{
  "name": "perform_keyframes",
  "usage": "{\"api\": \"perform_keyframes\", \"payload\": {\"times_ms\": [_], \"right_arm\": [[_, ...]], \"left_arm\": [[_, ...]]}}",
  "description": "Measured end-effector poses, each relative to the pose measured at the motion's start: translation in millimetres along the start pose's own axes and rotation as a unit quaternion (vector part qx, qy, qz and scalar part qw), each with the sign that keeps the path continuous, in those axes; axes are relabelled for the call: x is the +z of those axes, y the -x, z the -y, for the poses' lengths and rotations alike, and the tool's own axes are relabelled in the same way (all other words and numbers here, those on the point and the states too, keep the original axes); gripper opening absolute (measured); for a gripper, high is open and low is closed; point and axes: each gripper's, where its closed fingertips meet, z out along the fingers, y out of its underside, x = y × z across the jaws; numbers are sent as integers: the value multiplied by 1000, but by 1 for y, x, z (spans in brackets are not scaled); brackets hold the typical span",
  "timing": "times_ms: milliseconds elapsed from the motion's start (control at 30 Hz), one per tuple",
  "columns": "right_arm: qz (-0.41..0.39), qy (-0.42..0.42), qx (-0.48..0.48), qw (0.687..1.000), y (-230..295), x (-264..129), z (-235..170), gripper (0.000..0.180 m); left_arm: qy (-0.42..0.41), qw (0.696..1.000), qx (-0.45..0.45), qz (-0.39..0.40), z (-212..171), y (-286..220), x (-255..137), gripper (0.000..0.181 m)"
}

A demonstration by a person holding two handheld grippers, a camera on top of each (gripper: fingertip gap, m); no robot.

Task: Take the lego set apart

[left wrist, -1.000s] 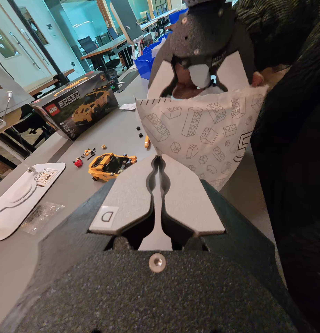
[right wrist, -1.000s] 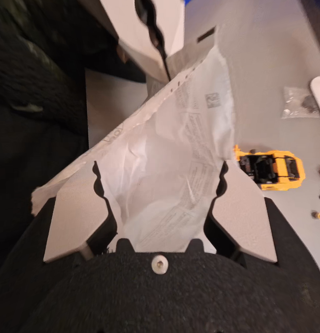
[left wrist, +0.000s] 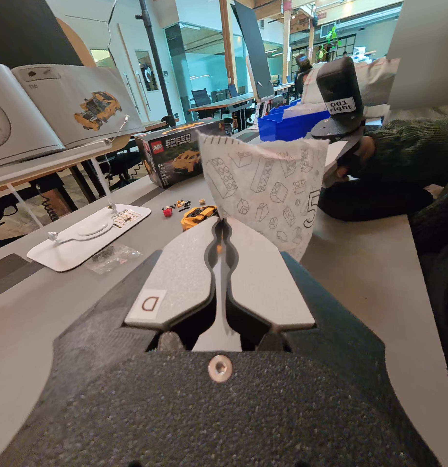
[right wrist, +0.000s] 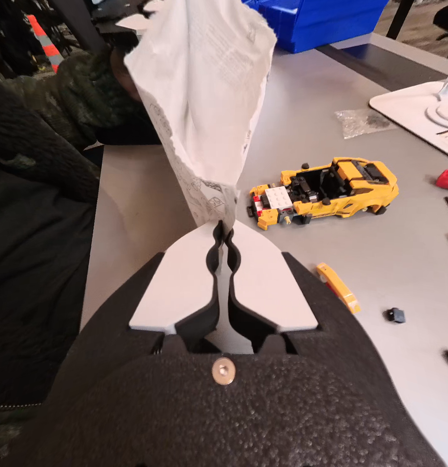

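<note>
- Both grippers pinch the paper bag [left wrist: 263,187]: left gripper [left wrist: 222,222] closed on its lower corner, right gripper [right wrist: 225,227] closed on an edge.
- Yellow lego car [right wrist: 326,189] sits on the table [right wrist: 318,101] at 2 o'clock from the right gripper, partly stripped.
- Risk, we judge: opposing pulls tear the thin paper; any parts inside spill.

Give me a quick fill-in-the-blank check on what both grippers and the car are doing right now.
1. The left gripper and the right gripper are both shut on the white paper ____.
2. The yellow lego car sits on the grey ____, touched by neither gripper.
3. The loose yellow piece lies ____ from the car.
4. The car's cabin has no ____ over it.

Missing words: bag; table; apart; roof
</note>
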Motion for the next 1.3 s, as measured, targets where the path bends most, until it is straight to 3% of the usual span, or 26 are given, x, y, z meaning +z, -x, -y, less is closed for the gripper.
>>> {"api": "perform_keyframes", "payload": {"times_ms": [233, 400, 500, 600, 700, 767, 867, 1000, 1067, 1200, 1300], "right_arm": [[15, -1, -38, 999, -8, 9, 18, 0], [29, -2, -52, 998, -14, 22, 21, 0], [24, -4, -67, 997, -18, 28, 21, 0], [24, -8, -76, 997, -20, 29, 21, 0], [23, -4, -92, 996, -20, 28, 19, 0], [28, -5, -91, 995, -19, 26, 20, 0], [24, -6, -95, 995, -20, 24, 21, 0], [21, -9, -94, 995, -20, 22, 21, 0], [22, -12, -91, 996, -19, 21, 22, 0], [21, -13, -88, 996, -19, 20, 21, 0], [21, -14, -89, 996, -19, 20, 21, 0]], "left_arm": [[0, 998, -47, 34, 13, 16, -20, 19], [34, 981, -64, 180, 30, 65, -93, 17], [96, 932, -55, 346, 32, 114, -170, 10], [176, 846, -84, 496, 21, 156, -264, 13], [246, 769, -140, 574, -2, 191, -345, 24], [299, 726, -206, 585, -31, 211, -385, 36], [338, 686, -300, 570, -70, 235, -420, 44], [363, 661, -428, 498, -113, 243, -413, 60], [402, 637, -429, 499, -127, 245, -419, 52], [428, 620, -470, 460, -153, 236, -408, 26], [444, 608, -444, 485, -154, 240, -416, 16]]}}
